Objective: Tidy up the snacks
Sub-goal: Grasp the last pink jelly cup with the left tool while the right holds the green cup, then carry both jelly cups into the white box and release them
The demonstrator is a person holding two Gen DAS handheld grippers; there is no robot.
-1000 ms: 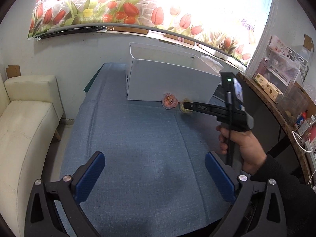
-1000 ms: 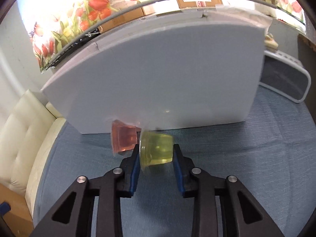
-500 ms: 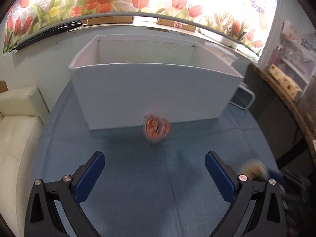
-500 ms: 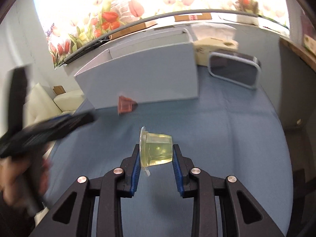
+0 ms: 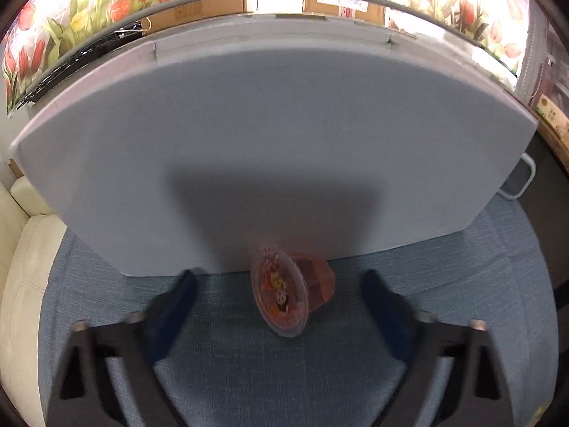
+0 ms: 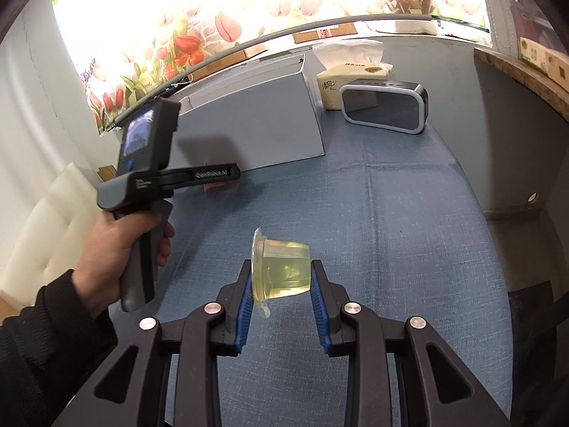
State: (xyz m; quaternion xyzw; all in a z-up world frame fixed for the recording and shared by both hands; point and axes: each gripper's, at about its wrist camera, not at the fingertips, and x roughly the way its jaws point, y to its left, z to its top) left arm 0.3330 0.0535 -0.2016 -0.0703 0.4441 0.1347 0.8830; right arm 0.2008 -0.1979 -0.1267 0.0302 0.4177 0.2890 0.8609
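Left gripper (image 5: 279, 281) jaws closing around the red cup (image 5: 291, 293), not touching; right gripper (image 6: 281, 277) clamps the yellow cup (image 6: 281, 270)

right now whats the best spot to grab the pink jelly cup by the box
The pink jelly cup lies on its side against the white box, foil lid facing the left gripper. Probably best to pinch the tapered plastic body just behind the lid rim, one pad each side, coming from the front and above. The left jaws are closing, pads not yet touching it.
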